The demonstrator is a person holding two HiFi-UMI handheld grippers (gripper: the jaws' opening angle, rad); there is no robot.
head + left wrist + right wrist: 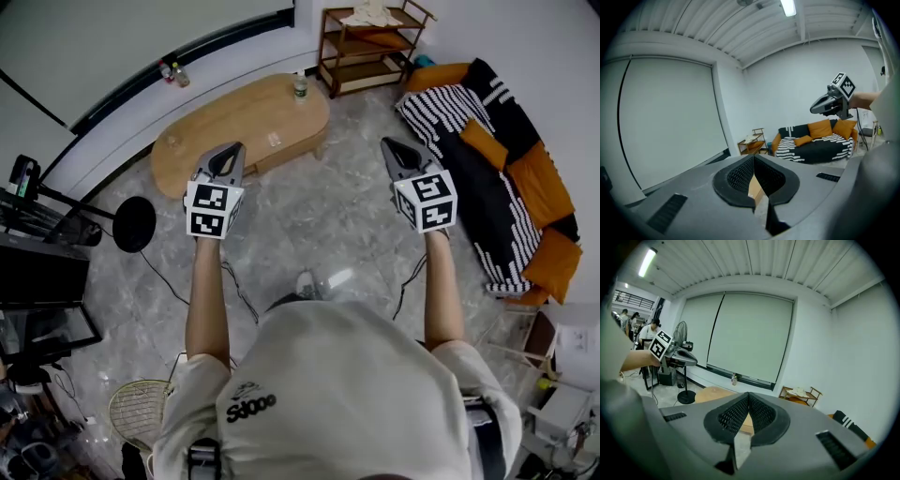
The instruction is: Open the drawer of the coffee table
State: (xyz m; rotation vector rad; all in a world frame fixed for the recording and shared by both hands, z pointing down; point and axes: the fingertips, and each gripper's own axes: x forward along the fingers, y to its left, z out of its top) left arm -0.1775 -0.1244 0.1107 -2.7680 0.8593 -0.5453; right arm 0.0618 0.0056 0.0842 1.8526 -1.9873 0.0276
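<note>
The left gripper (229,150) and the right gripper (388,143) are held out side by side, well apart, above the grey floor (319,220). Both pairs of jaws are pressed together, and nothing is held. Just past the left gripper, the wooden coffee table (234,117) is seen, with a bottle (300,86) stood on its far end. A wooden shelf (370,42) is set farther back.

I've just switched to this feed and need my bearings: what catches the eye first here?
Two marker-cubed grippers are held out over the grey floor: the left gripper and the right gripper, both shut and empty. Ahead of the left one stands the oval wooden coffee table, with a bottle at its far end. At the right lies a black-and-white striped sofa with orange cushions.
</note>
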